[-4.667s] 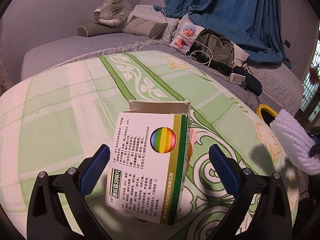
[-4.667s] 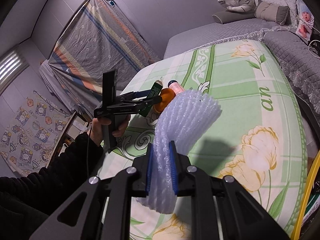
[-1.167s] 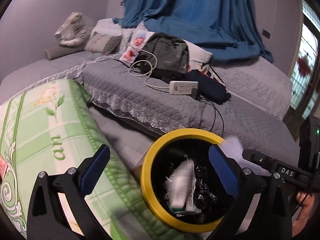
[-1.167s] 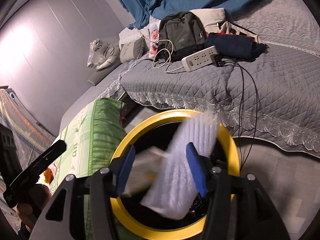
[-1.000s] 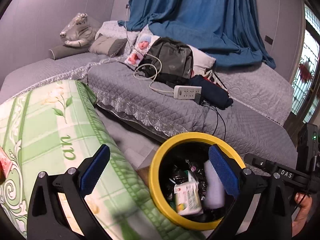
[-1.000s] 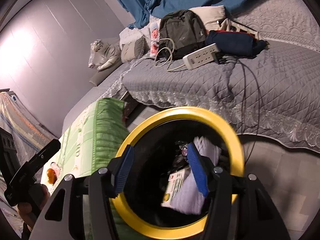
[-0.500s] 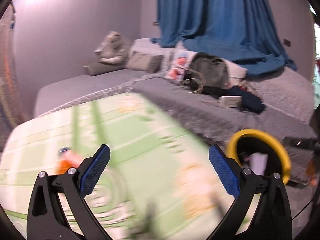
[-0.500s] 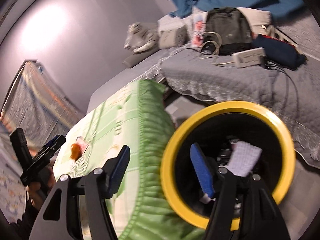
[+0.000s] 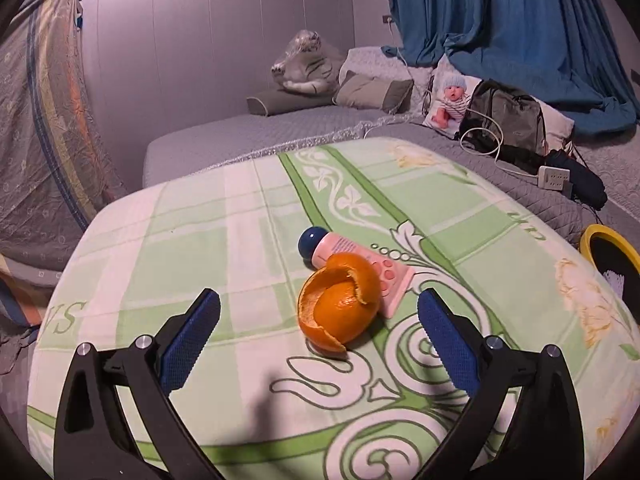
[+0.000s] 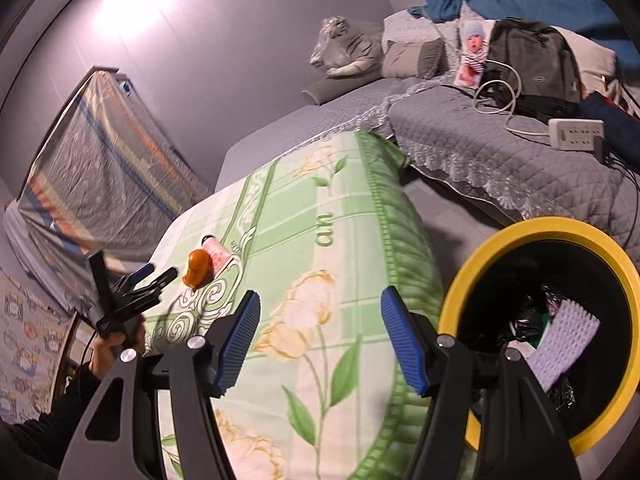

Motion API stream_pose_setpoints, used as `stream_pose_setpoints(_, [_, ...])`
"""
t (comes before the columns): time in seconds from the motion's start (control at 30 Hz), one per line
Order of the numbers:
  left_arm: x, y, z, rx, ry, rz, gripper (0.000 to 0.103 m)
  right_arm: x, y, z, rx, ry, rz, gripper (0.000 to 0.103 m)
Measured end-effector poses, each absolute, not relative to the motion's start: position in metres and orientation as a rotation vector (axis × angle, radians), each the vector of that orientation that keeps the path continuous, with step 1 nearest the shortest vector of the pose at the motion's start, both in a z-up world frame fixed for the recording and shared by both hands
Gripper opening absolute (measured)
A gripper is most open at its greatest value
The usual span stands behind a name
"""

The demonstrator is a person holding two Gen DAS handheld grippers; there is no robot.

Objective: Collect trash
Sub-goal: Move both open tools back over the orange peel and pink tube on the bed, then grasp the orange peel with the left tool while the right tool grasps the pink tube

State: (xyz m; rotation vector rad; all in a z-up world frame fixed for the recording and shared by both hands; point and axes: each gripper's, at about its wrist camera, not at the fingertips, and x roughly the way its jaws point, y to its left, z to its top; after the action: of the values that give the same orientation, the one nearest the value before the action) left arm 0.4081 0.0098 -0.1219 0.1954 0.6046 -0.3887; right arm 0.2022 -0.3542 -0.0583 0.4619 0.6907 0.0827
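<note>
Orange peel (image 9: 339, 301), a curled piece lying on the green floral cover (image 9: 224, 216) of the worktop, sits in the left wrist view ahead of the left gripper (image 9: 319, 333), roughly centred in the gap between its two blue fingers (image 9: 191, 335) and beyond their tips. The fingers stand wide apart and released, with nothing between the pads. A pink tube with a dark blue cap (image 9: 352, 261) lies flat behind the peel, touching it. At the far right edge, past the worktop's corner, shows part of the yellow-rimmed bin (image 9: 600, 236). A grey quilted bed (image 9: 280, 128) with a backpack (image 9: 506, 118) and a power strip (image 9: 553, 176) lies behind.

In the right wrist view the right gripper (image 10: 319, 338) hangs over the worktop's near edge, its fingers (image 10: 401, 347) parted and empty. The bin (image 10: 496, 252) stands on the floor just to the right of the fingers, and a white foam net (image 10: 566, 344) lies inside it among dark wrappers. The peel (image 10: 198, 267) and the tube (image 10: 216, 254) lie well away on the cover (image 10: 340, 264) at left, with the left gripper (image 10: 154, 275) just short of them, held by a hand (image 10: 114, 350) in a dark sleeve.
</note>
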Motion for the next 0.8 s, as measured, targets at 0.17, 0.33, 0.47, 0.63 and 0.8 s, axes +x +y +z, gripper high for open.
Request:
stream_pose_setpoints(0.17, [0.427,0.007,-0.134,0.171,0.659,-0.412,0.094,0.205,-0.344,-0.055,0.44,0.702,0.096,0.06])
stream_pose_setpoints(0.33, [0.443,0.002,-0.141,0.167,0.713,-0.432,0.094,0.209,-0.345,-0.059,0.449,0.71,0.105,0.06])
stream_pose_setpoints(0.47, [0.451,0.0,-0.148,0.153,0.761,-0.444,0.077,0.211,-0.345,-0.062,0.455,0.715,0.115,0.06])
stream_pose_setpoints(0.63, [0.456,-0.006,-0.153,0.168,0.789,-0.451,0.053,0.211,-0.345,-0.063,0.461,0.716,0.119,0.06])
stream_pose_setpoints(0.8, [0.449,-0.002,-0.143,0.173,0.762,-0.453,0.038,0.208,-0.342,-0.06,0.456,0.713,0.146,0.06])
